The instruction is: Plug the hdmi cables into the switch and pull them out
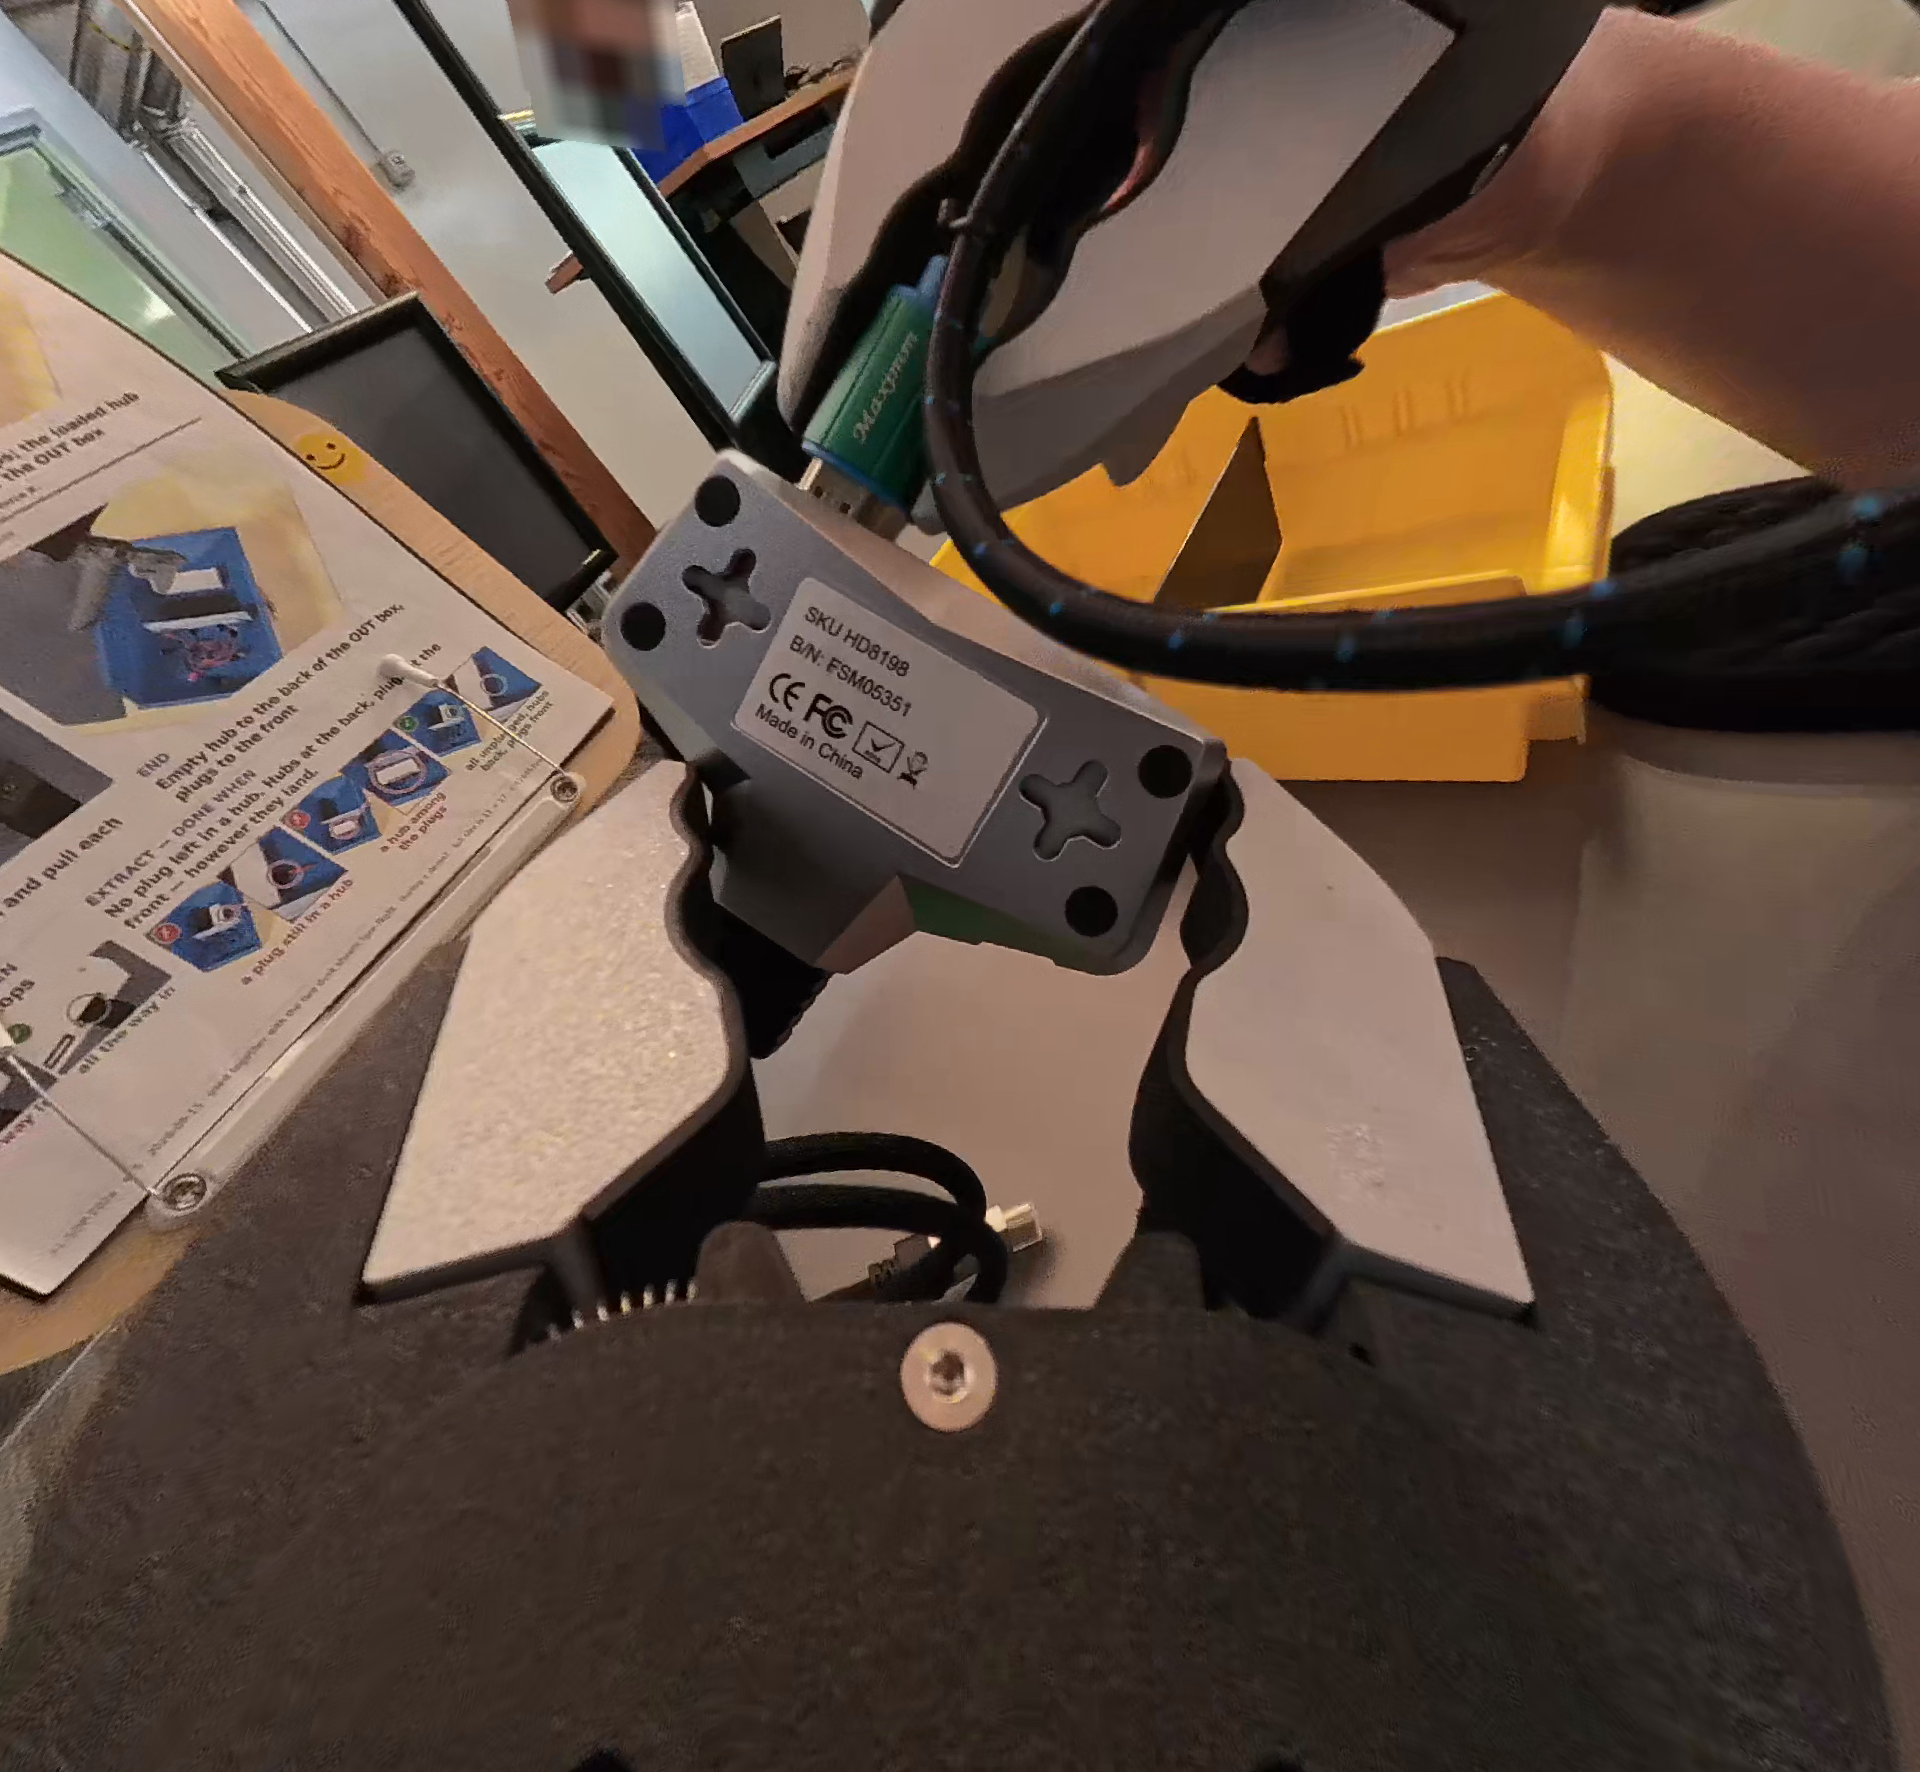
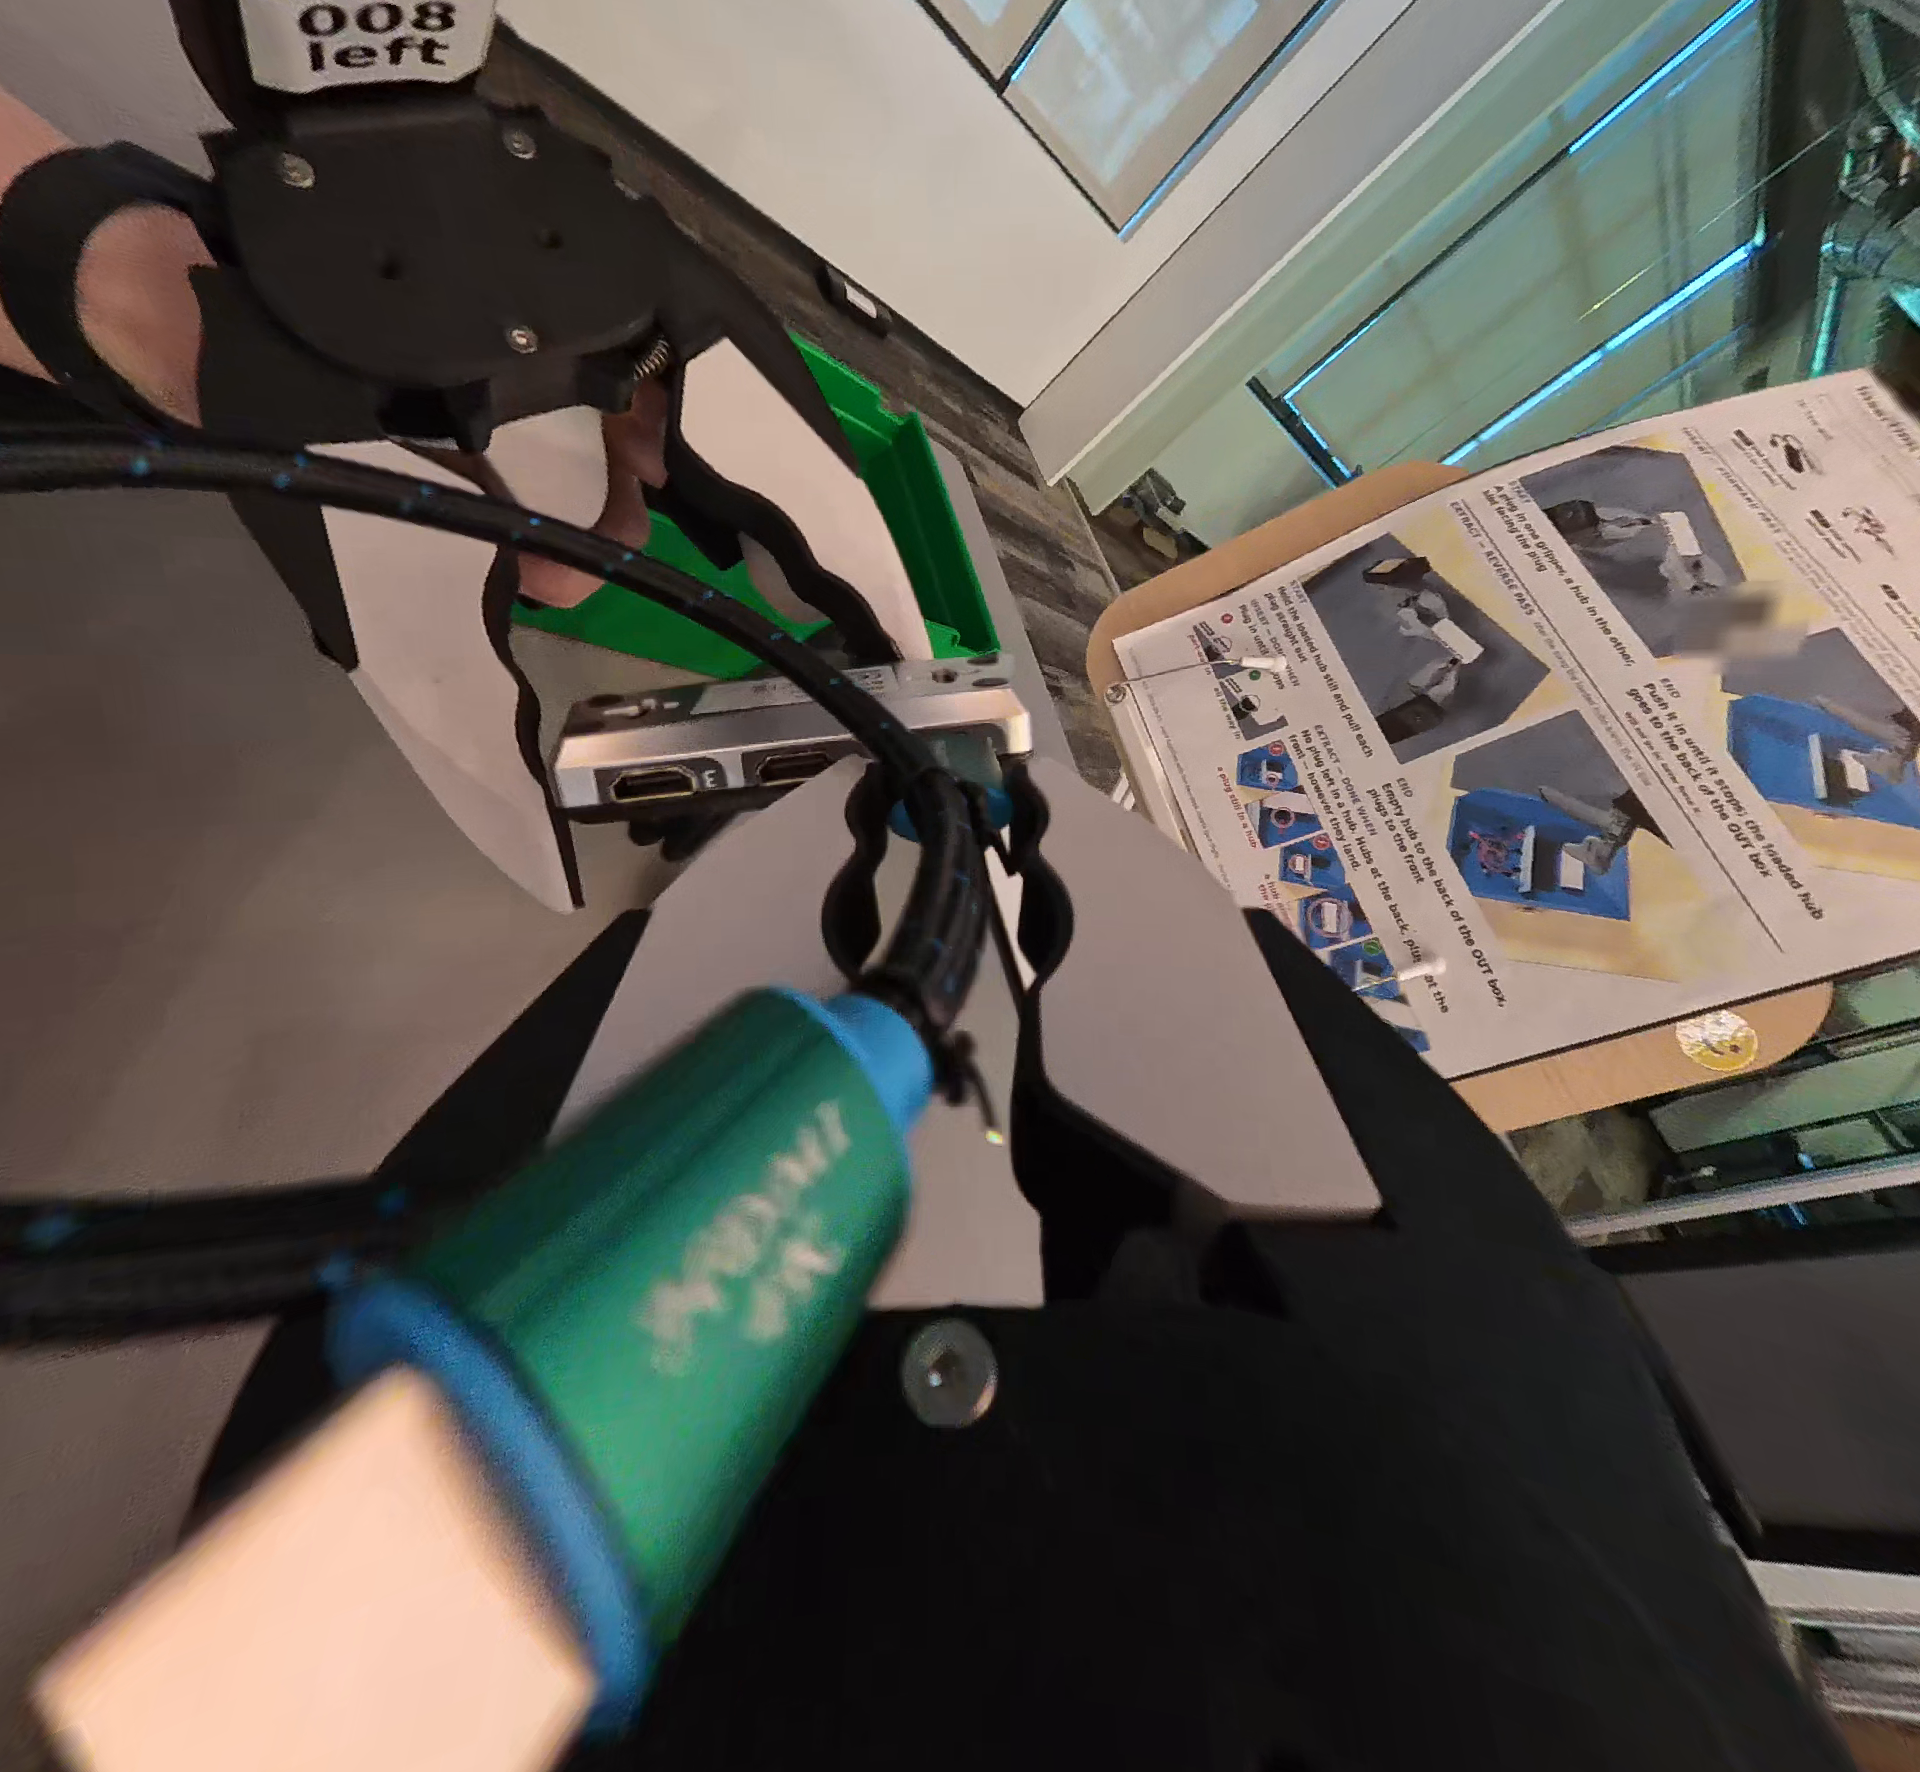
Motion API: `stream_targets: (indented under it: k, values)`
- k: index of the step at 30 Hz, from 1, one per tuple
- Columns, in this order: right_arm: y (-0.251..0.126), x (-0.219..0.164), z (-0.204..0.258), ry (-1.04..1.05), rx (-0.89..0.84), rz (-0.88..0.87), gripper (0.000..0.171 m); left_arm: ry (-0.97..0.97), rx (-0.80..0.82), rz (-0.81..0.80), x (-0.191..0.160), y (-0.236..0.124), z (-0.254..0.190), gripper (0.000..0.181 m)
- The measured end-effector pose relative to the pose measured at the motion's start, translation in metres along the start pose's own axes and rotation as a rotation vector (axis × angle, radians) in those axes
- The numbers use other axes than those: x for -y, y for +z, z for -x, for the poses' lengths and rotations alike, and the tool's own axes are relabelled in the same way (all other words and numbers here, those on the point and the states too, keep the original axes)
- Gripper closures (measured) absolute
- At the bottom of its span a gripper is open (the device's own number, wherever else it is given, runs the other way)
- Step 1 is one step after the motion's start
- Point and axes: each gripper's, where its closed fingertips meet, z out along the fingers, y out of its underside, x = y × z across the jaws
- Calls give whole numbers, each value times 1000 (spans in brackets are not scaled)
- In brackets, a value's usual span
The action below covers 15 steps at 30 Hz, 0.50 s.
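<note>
My left gripper [image 1: 956, 849] is shut on the grey HDMI switch [image 1: 904, 735], held with its labelled underside toward the camera. My right gripper [image 2: 940, 818] is shut on a green HDMI plug [image 2: 971, 751] whose metal tip sits at the switch's end port. In the left wrist view that plug [image 1: 873, 382] meets the switch's upper edge, held by the right gripper [image 1: 883, 444]. Two other ports on the switch [image 2: 727, 772] are empty. The black braided cable [image 2: 623, 559] loops round. Its other green plug [image 2: 675, 1255] hangs blurred close to the right camera. The left gripper [image 2: 717, 683] shows at upper left.
A yellow bin [image 1: 1403, 579] stands behind the switch and a green bin [image 2: 904, 517] behind the left gripper. An instruction sheet on a wooden board [image 1: 260, 787] [image 2: 1507, 735] stands to the side. More black cable [image 1: 1766, 600] lies coiled on the grey table. A dark monitor [image 1: 436, 434] stands farther back. The tips of one gripper are about 5 cm away from the tips of the other.
</note>
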Motion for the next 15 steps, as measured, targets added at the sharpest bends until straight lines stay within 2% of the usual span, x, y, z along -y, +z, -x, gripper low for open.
stream_targets:
  k: [15]
  values:
    - [-22, 34, 17, -150, 28, 16, 150, 45, -97, -118, 22, -5, -23, 93]
